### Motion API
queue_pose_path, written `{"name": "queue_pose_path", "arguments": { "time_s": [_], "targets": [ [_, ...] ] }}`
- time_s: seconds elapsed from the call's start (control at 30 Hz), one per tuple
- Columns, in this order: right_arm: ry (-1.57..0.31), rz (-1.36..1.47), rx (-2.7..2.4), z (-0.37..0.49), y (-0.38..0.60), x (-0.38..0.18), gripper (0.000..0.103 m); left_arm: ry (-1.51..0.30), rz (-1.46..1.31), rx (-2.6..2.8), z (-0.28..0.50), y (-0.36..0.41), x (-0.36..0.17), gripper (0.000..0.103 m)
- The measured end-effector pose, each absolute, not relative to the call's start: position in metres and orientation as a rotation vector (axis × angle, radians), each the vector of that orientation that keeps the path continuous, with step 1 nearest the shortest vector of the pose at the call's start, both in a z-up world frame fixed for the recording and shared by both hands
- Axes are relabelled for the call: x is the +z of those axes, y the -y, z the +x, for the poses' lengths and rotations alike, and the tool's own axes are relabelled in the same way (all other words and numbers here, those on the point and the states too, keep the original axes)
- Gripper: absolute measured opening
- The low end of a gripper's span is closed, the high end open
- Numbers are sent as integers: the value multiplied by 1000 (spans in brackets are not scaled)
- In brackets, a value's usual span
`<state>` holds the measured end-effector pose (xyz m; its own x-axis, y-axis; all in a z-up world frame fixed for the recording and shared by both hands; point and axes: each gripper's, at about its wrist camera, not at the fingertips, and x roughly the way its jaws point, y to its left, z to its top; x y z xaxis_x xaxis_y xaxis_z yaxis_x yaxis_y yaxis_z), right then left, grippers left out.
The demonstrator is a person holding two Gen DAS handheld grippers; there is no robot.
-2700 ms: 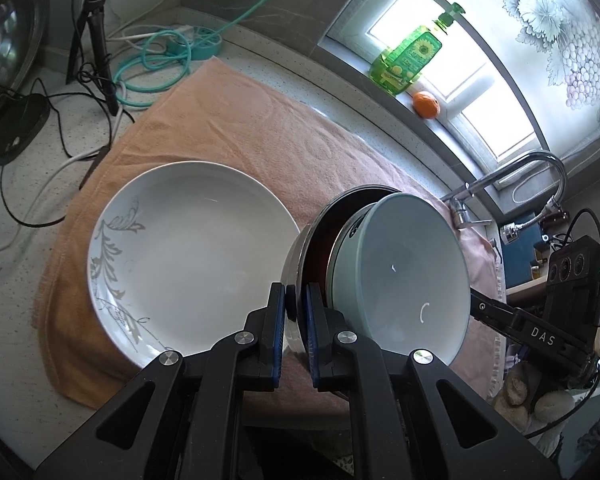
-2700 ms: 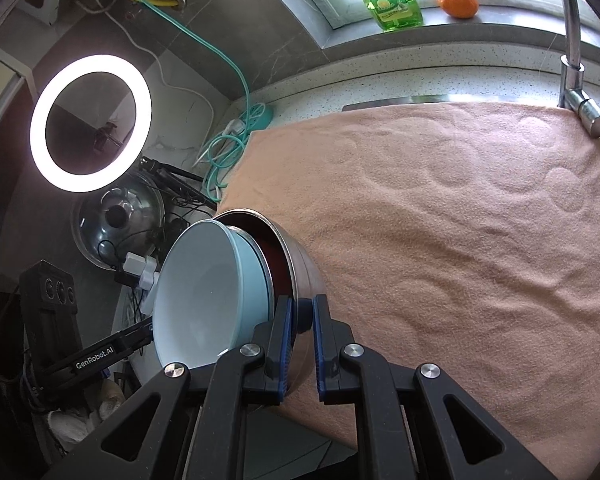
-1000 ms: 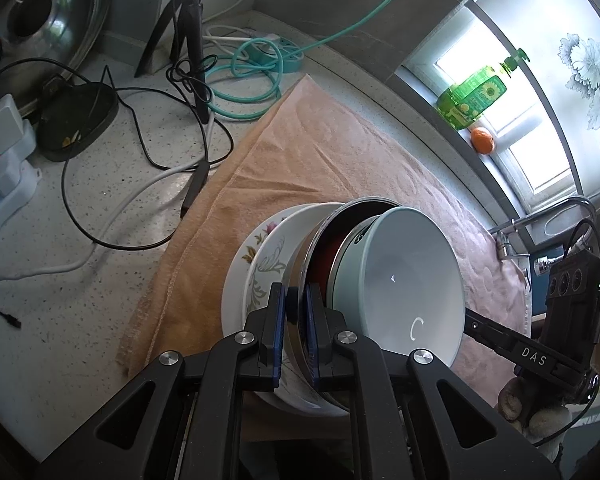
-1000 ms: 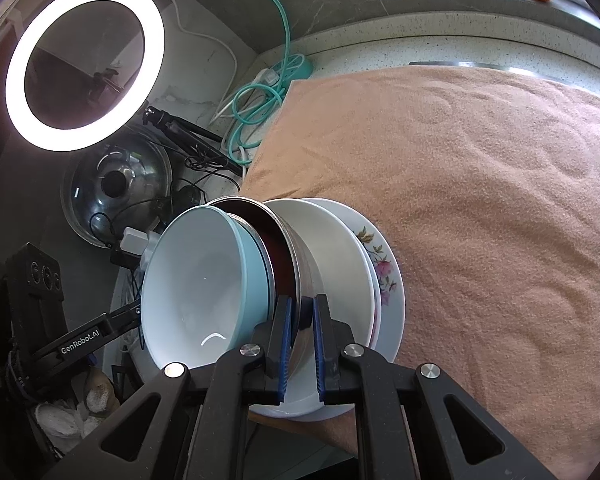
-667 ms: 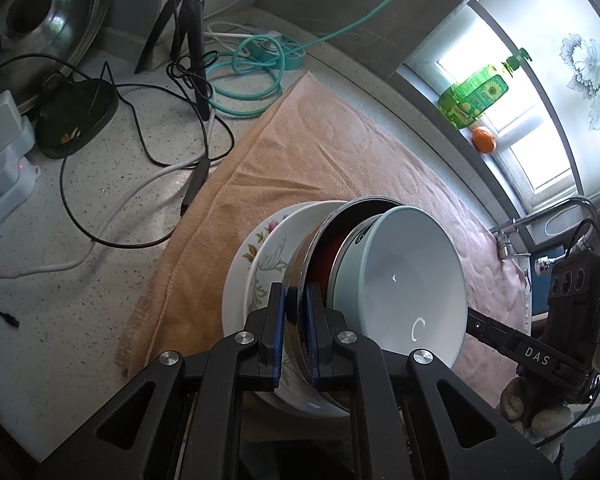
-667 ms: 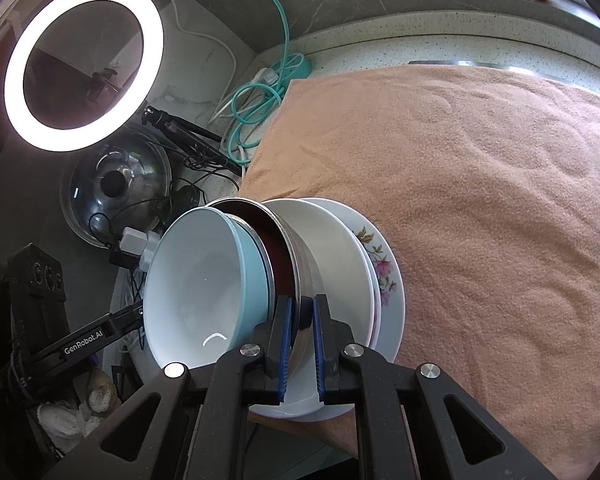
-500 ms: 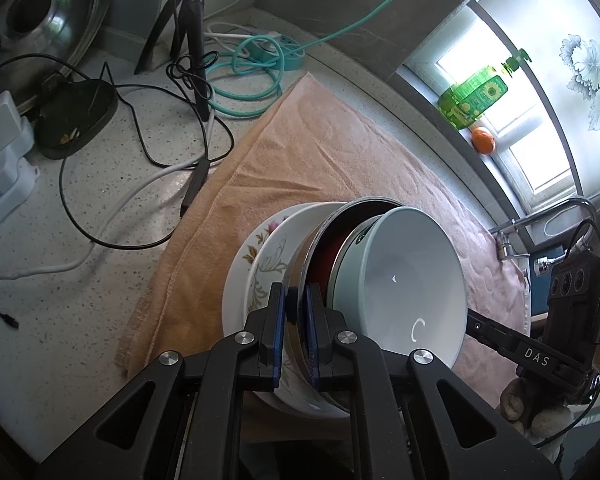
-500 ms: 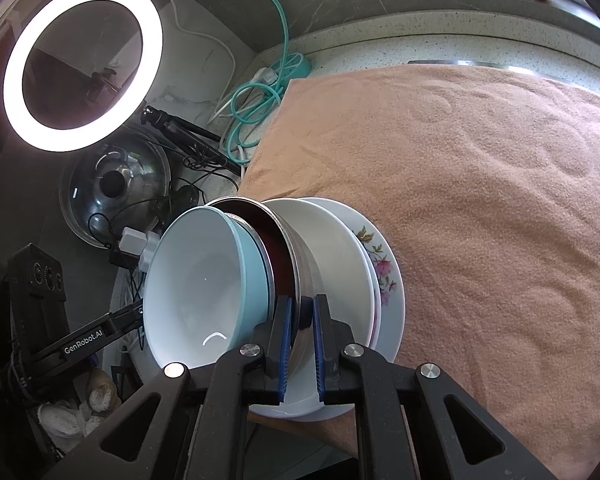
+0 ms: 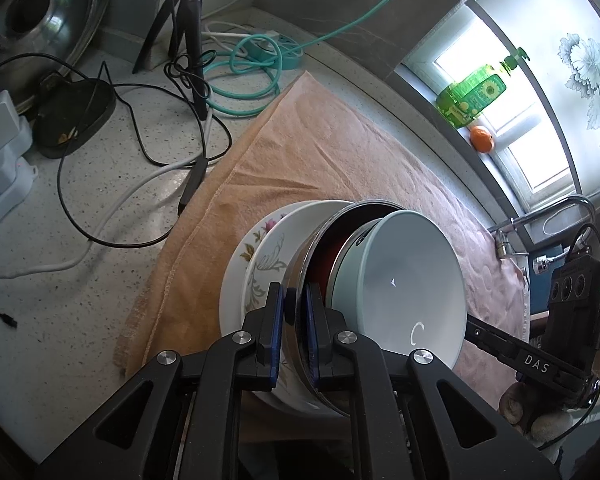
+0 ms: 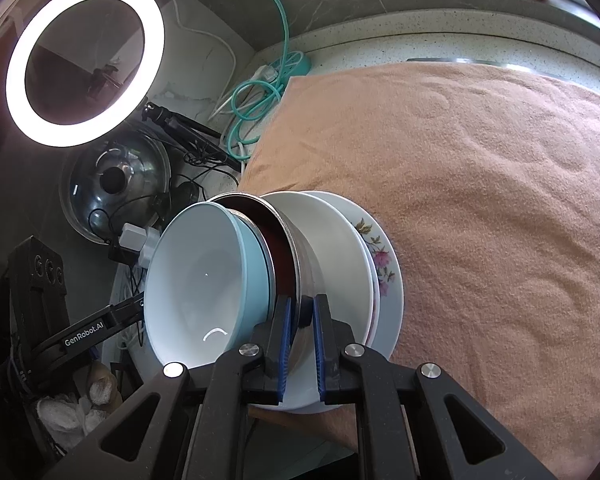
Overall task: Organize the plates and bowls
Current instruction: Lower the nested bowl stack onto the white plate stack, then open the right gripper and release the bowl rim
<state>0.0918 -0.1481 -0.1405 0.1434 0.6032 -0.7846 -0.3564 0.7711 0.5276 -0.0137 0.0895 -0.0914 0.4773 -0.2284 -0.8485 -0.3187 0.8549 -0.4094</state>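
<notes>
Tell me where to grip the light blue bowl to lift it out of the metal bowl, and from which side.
Grip the light blue bowl by its thin rim, one finger inside and one outside, at the near edge. It sits nested in the metal bowl, so its walls are covered and only the rim stands proud. Both grippers, left gripper and right gripper, are clamped on the metal rim.
</notes>
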Motion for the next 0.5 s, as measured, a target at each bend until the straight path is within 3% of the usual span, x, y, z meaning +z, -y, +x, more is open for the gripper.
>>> {"name": "queue_pose_path", "arguments": {
  "time_s": [0.5],
  "targets": [
    [-1184, 262, 682, 83, 164, -125, 11, -1043, -558, 81, -24, -94, -80, 10]
  ]
}}
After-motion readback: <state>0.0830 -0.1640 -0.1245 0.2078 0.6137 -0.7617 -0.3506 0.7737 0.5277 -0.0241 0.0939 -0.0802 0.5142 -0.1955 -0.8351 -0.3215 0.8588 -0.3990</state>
